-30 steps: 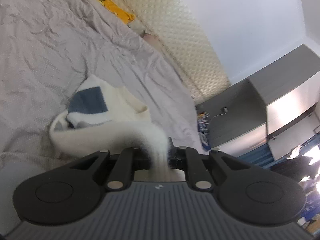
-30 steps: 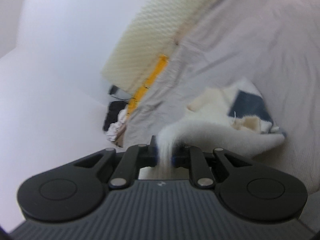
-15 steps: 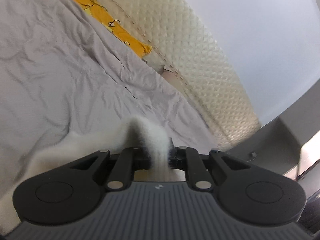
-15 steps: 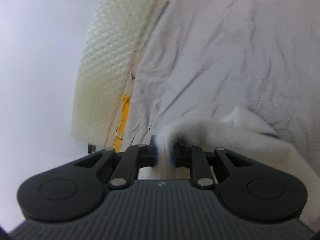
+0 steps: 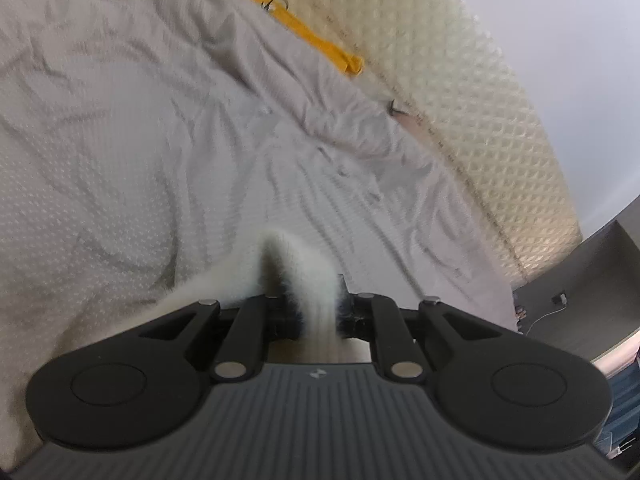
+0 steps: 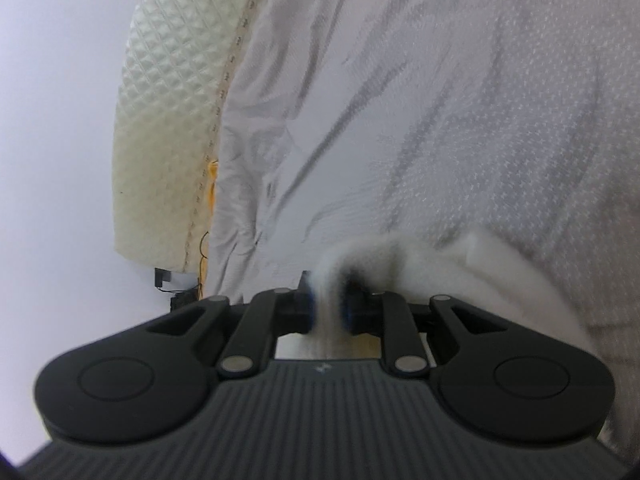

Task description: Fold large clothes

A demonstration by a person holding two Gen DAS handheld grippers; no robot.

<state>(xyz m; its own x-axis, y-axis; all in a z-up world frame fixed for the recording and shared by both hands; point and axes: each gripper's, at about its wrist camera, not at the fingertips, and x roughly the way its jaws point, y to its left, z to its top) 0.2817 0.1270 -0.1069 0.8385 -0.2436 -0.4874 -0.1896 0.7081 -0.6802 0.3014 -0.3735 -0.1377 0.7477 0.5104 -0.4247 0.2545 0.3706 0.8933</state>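
Fleece (image 5: 280,268), white and fluffy, was pinched in both grippers and was draped low over the bed (image 5: 120,140). In the left wrist view the left gripper (image 5: 316,312) was seen nearly closed on a bunched fold of it, the pile bulging up and out ahead of the pads and the rest trailing off to the left, close over the sheet. In the right wrist view the right gripper (image 6: 330,304) was likewise clamped on a thin fold of the fleece (image 6: 440,264), which spread away to the right across the bed (image 6: 480,120). Whether the cloth was touching the sheet could not be told from either view.

The fleece was judged soft, limp and light for its bulk: no shape of its own was kept, and it sagged from each pinch. Thick pile was judged likely to compress and creep between the pads, so a deep bite well inside the edge, with the layers gathered, was thought safer than a hold on the very hem. A grip at two corners or along one edge, kept well apart, was judged best, so that the span between them could be drawn taut before being laid.

A quilted headboard (image 5: 460,92) stood beyond the bed, with a yellow strip (image 5: 316,44) lying between bed and headboard, well away from the fleece.
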